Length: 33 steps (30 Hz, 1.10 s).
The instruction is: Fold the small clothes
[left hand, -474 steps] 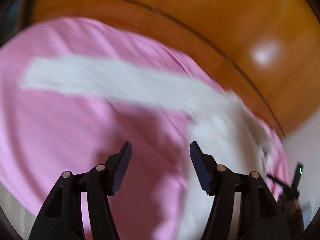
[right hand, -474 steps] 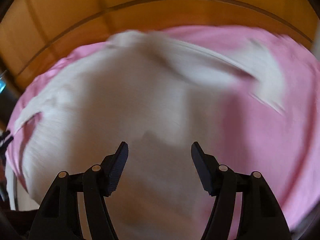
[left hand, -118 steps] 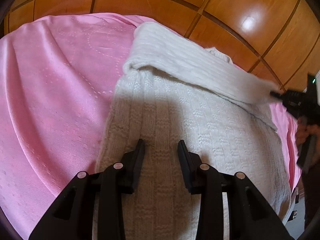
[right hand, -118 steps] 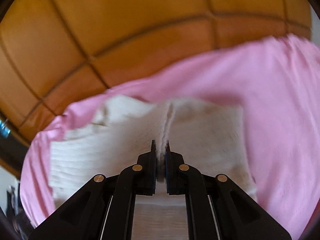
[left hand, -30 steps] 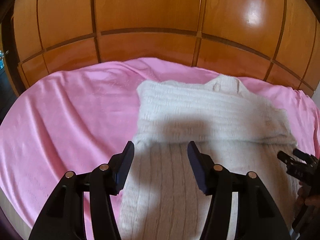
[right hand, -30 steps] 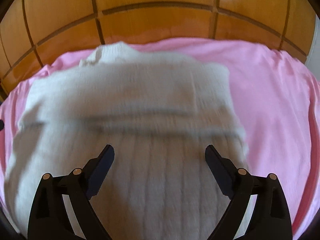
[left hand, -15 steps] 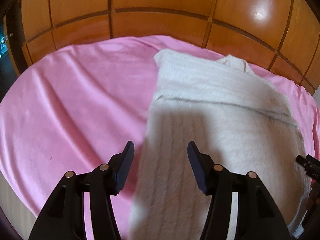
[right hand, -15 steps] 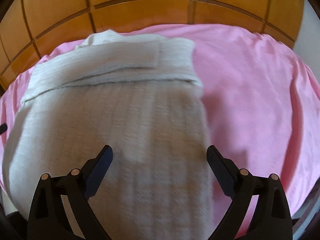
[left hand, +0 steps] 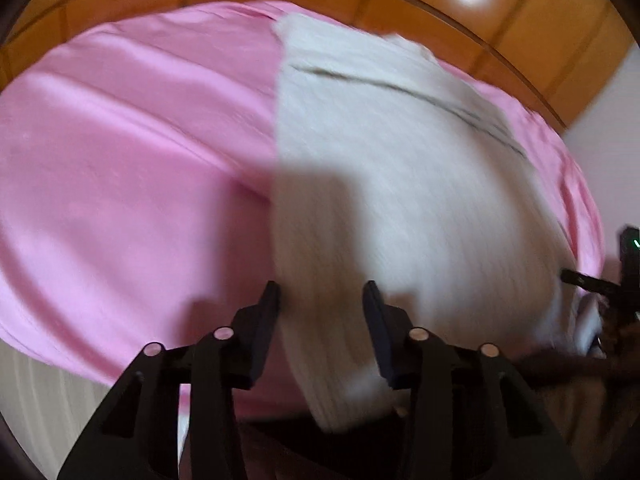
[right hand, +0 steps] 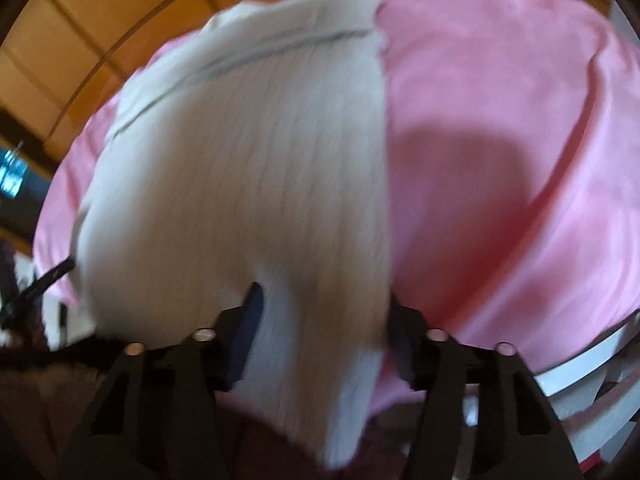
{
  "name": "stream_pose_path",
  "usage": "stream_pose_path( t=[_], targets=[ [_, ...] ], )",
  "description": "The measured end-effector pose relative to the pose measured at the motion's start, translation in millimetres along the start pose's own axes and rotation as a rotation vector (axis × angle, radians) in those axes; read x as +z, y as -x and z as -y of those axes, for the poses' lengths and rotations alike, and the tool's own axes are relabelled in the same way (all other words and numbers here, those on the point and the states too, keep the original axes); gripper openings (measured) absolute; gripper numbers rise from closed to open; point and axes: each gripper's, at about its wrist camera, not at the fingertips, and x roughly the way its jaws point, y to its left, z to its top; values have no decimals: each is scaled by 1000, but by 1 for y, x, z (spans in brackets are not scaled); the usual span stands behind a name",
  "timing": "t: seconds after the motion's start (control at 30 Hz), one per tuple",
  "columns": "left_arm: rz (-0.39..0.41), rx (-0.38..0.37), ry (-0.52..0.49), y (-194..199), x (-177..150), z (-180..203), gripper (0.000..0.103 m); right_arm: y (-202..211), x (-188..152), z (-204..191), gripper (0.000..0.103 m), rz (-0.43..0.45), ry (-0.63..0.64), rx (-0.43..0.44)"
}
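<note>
Both claws are closing over the white sweater's (left hand: pixel 400 184) near hem corners: left claw (left hand: pixel 320 304), right claw (right hand: pixel 320 312), jaws half-wide.

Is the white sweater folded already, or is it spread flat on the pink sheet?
Partly folded: the white sweater has its top part laid across the body; the lower body lies full length.

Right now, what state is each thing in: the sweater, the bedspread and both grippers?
White knit sweater: lying flat on the bed, sleeves folded across the upper part, near hem at the bed's edge.
Pink bedspread: spread out, lightly wrinkled.
Left gripper: jaws closing, sweater's near-left hem corner between them.
Right gripper: jaws closing, near-right hem corner between them.
</note>
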Motion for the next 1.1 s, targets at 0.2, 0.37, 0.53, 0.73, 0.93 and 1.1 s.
stream_pose_path(
  t=[0.2, 0.37, 0.53, 0.73, 0.93, 1.1],
  targets=[
    [-32, -32, -112, 5, -10, 22, 5, 6, -11, -20, 8, -51, 96, 75],
    [113, -231, 22, 36, 29, 11, 5, 31, 22, -27, 8, 89, 60, 211],
    [167, -297, 184, 18, 89, -10, 5, 20, 77, -12, 8, 177, -57, 220],
    [146, -200, 354, -21, 148, -30, 27, 2, 129, 12, 13, 235, -156, 165],
    [204, -145, 367, -10, 140, -52, 51, 18, 126, 34, 79, 314, -225, 204],
    [138, -133, 215, -23, 107, -51, 62, 14, 98, 44, 79, 262, -163, 131]
  ],
)
